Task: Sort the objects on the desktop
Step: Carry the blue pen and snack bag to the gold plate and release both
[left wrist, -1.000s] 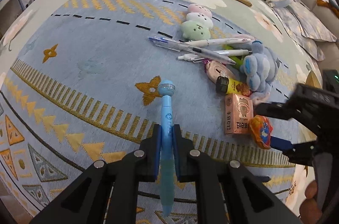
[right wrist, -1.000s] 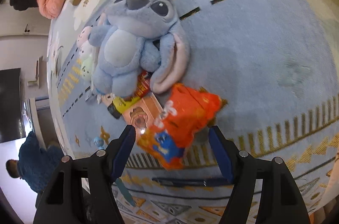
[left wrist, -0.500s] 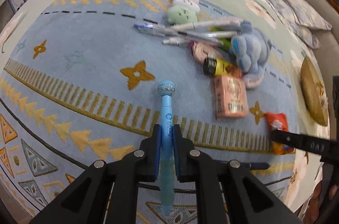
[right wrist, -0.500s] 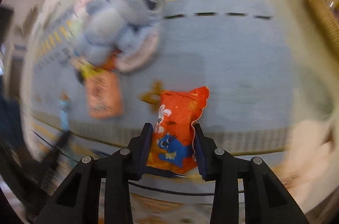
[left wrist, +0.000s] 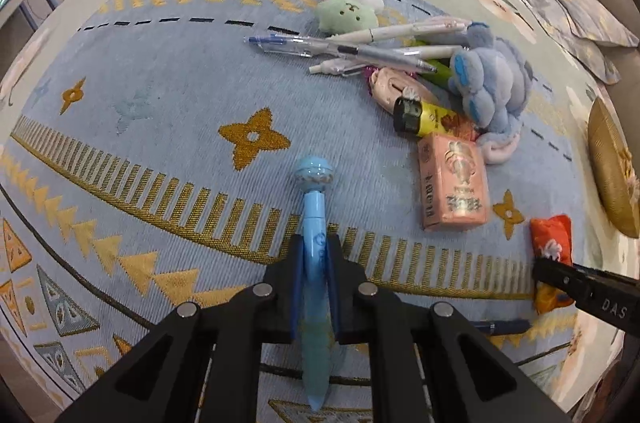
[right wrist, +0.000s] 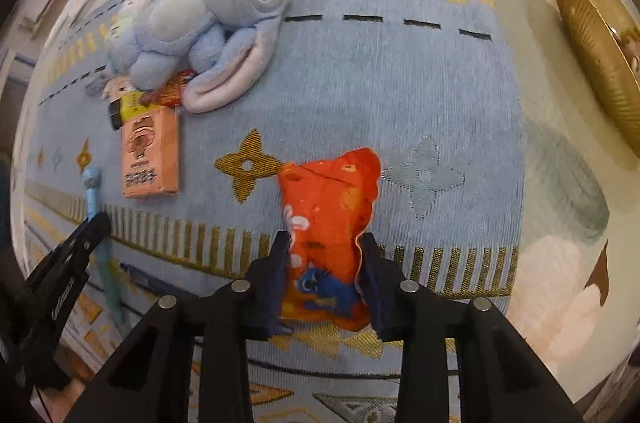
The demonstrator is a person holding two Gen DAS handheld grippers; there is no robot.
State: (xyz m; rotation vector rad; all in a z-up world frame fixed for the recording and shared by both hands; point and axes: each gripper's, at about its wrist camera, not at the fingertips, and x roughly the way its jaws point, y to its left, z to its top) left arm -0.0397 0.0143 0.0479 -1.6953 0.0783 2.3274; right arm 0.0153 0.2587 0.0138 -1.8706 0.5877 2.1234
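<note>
Left gripper [left wrist: 315, 287] clamped on a blue pen [left wrist: 314, 251], long axis along the fingers, ball cap pointing forward over the rug [left wrist: 168, 111], right gripper [right wrist: 324, 279] pinching an orange packet [right wrist: 330, 223] lengthwise, top pointing away, pink box [left wrist: 452, 189], plush [left wrist: 490, 89] and pens [left wrist: 360, 51] clustered toward the rug's far side

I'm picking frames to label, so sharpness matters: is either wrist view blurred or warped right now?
Left wrist view: sharp on the blue pen in the left gripper, strong fisheye bulge in the rug. Right wrist view: slightly soft, the orange snack packet in the right gripper still readable, edges equally warped.
</note>
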